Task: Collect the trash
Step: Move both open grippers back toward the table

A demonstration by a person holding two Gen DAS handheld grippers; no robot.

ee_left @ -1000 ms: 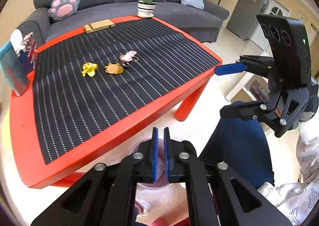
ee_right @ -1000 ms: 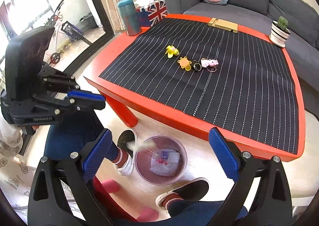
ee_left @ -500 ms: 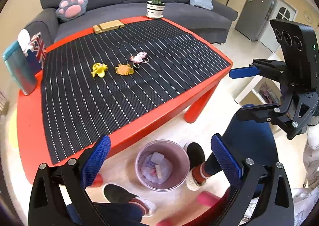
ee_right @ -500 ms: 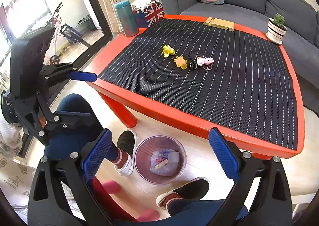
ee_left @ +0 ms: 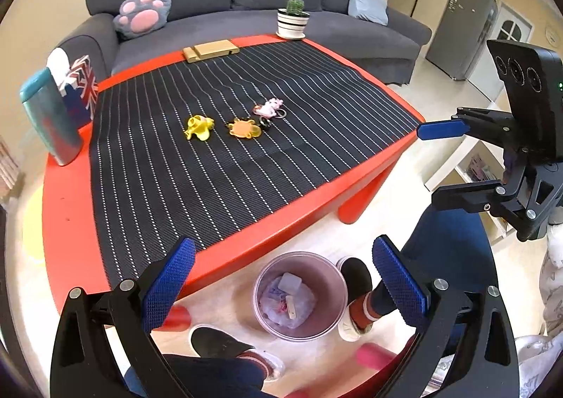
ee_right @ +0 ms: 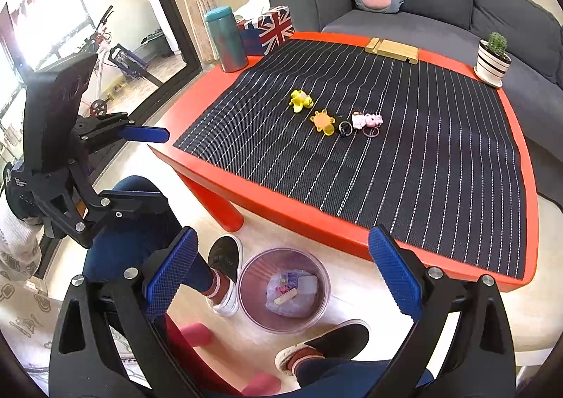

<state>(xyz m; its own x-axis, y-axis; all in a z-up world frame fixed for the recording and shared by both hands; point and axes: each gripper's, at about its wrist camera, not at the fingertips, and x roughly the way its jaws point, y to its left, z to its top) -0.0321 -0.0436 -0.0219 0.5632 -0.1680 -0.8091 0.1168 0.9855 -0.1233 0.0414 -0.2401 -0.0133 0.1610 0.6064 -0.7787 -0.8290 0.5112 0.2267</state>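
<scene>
A round pink trash bin [ee_left: 325, 271] stands on the floor in front of the red table; crumpled wrappers and a small stick lie inside it [ee_right: 286, 296]. My left gripper [ee_left: 283, 283] is open and empty, held above the bin. My right gripper [ee_right: 283, 280] is open and empty, also above the bin. Each gripper shows in the other's view: the right one [ee_left: 447, 159] at the right, the left one [ee_right: 140, 166] at the left. On the striped mat lie a yellow toy [ee_left: 199, 127], an orange toy [ee_left: 243, 128] and a pink keychain [ee_left: 269, 109].
The red table [ee_left: 70, 208] carries a black striped mat, a teal tumbler [ee_left: 52, 120], a Union Jack tissue box [ee_right: 269, 29], a wooden block [ee_left: 211, 50] and a potted cactus [ee_left: 293, 18]. A grey sofa stands behind. The person's legs and shoes [ee_right: 225, 257] flank the bin.
My left gripper opened from shut and rose back from the bin. A small piece now lies in the bin. Both grippers pulled slightly up and away.
</scene>
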